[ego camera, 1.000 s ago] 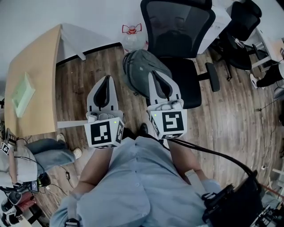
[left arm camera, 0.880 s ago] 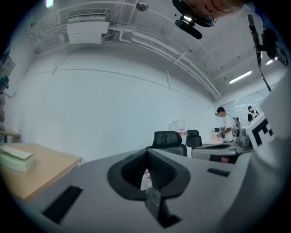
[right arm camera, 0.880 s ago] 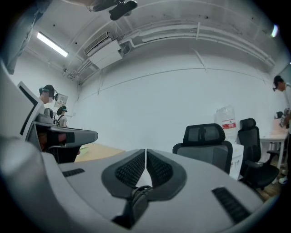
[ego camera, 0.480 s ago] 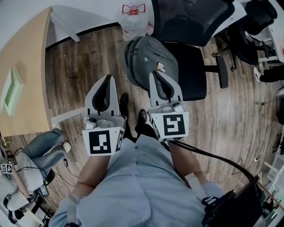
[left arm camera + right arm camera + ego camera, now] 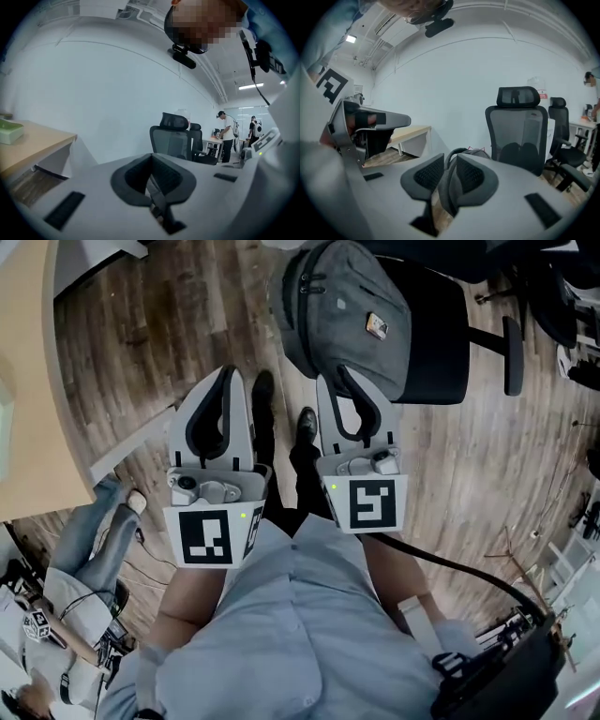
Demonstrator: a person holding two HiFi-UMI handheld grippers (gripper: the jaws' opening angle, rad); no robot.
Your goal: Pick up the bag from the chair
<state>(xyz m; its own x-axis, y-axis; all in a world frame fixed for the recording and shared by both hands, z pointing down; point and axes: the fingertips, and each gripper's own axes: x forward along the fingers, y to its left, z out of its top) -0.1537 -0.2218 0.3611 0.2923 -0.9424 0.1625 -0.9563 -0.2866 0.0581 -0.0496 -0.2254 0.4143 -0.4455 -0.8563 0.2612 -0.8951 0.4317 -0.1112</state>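
Nearest you, your left gripper has its jaws pressed together with nothing in them, pointing out over the floor beside your shoes. Your right gripper has its jaws a little apart and unclamped. The grey in the gap looks to me like the bag beyond them, not something gripped.

In the head view the right gripper's tips sit just at the near edge of the bag, a grey backpack lying on the black seat of the chair, towards the seat's left side. The bag's carry handle arches up just past the right jaws.

I read this as the approach: the bag is not yet held. The next move calls for you to ease the right gripper forward until the handle loop sits between the pads, close firmly, then lift straight up. The bag is soft and will likely sag and swing, so your left gripper may need to steady it.

Under everything is a wooden plank floor. A pale desk runs along your left, and a seated person in jeans is near its end. Beyond the chair stands a plain white wall, with more office chairs to the right, and people standing at far desks
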